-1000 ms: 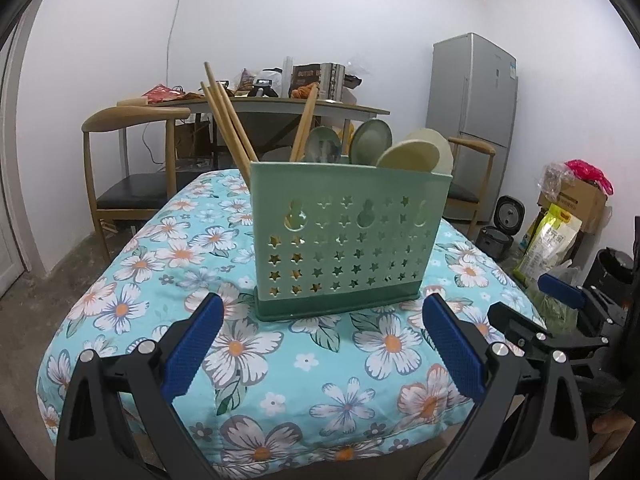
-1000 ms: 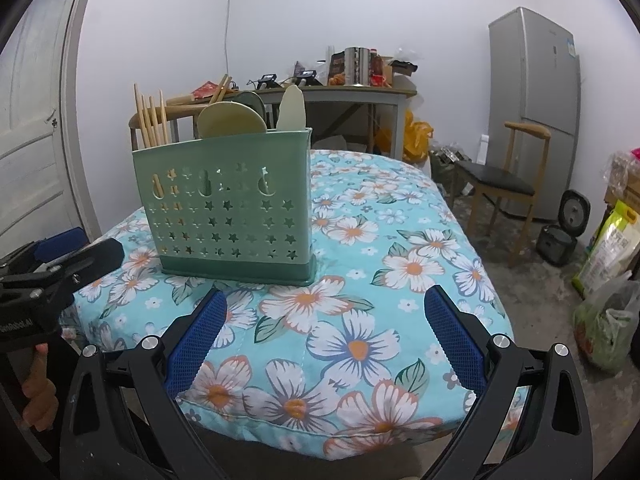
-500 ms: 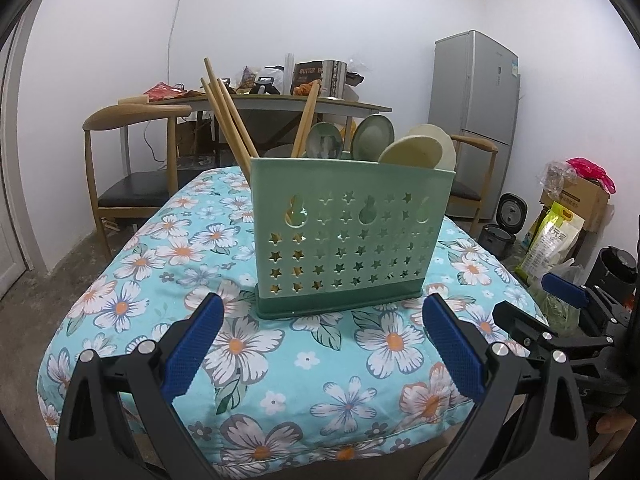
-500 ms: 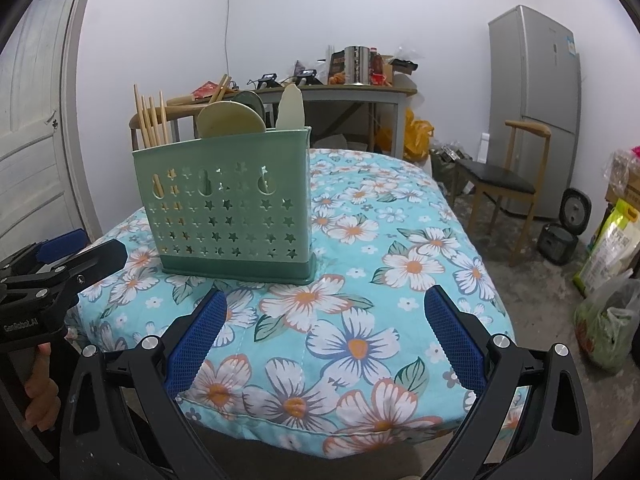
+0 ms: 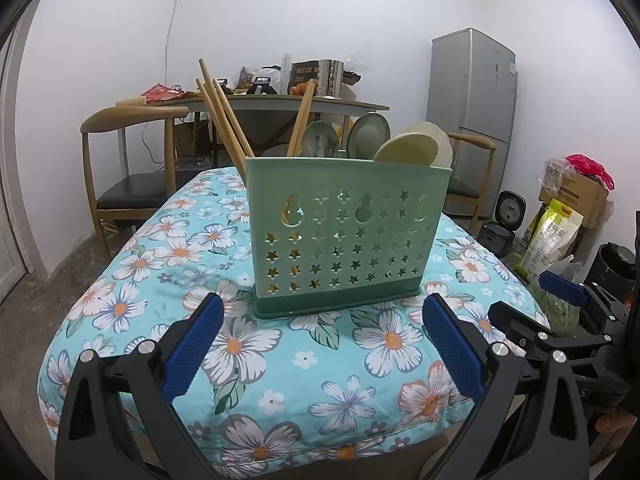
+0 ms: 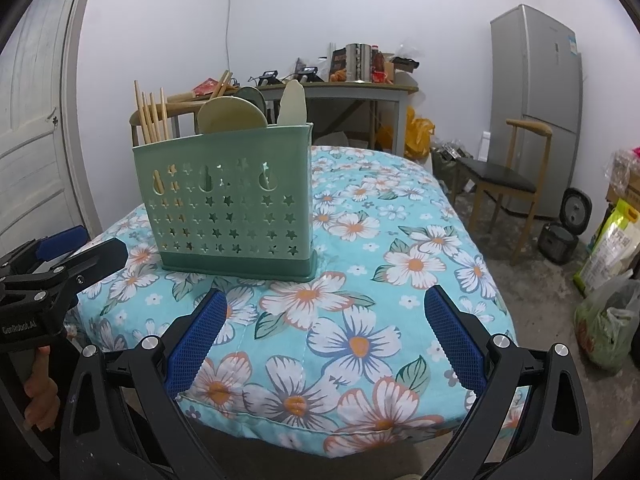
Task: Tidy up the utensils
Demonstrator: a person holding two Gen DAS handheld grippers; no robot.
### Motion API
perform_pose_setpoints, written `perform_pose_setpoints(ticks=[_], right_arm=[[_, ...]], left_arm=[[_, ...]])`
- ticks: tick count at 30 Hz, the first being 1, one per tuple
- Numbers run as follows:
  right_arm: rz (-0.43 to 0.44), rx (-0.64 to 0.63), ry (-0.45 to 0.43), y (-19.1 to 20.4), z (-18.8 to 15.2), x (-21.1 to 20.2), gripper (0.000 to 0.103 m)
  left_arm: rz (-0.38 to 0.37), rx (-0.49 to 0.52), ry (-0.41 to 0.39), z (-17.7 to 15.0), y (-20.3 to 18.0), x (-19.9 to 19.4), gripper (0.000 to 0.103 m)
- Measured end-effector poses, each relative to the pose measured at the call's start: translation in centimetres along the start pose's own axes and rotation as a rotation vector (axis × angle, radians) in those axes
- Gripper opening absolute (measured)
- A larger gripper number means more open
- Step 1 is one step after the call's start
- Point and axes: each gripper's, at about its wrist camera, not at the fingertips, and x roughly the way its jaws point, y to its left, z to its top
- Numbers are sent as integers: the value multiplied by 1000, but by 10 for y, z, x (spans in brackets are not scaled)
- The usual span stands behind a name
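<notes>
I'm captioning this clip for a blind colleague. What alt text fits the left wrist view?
A green star-perforated utensil holder stands on a floral tablecloth, holding wooden chopsticks at its left end and spoons toward the right. The open left gripper frames it from below, holding nothing; the right gripper sits at the right edge.

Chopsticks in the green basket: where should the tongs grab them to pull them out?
Grab the chopsticks near their bare top ends, coming down from above. Only that part sticks out over the basket rim; the rest is hidden behind its wall. They lean left, so tilt the left tongs, now open and empty, to match.
</notes>
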Motion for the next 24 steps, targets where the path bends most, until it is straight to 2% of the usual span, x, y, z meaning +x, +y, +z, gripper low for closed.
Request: perform_pose_setpoints(ticks=[24], right_arm=[[0, -1, 3, -1, -1, 1, 95]], left_arm=[[0, 0, 2, -1, 0, 0, 97]])
